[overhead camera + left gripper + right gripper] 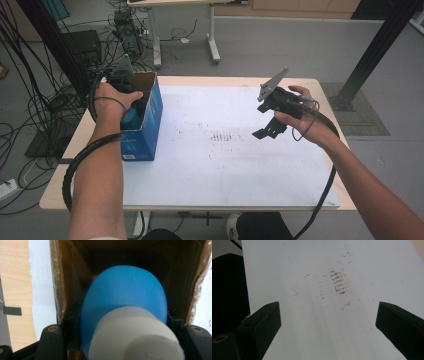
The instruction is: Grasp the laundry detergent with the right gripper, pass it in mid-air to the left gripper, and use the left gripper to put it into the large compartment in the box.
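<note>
We see the left gripper (131, 102) reaching down into the open blue box (150, 125) at the table's (225, 190) left edge, jaws clamped on a blue bottle (125, 300) with a white cap (135, 337), bottle inside the box. The right gripper (327, 322) hovers above the white mat (312, 270), jaws apart and empty.

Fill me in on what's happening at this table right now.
A person is working with a handheld gripper in each hand. The left gripper is shut on a blue bottle with a white cap, holding it inside an open cardboard box at the table's left edge. The right gripper hangs open above the white table top, holding nothing.
</note>
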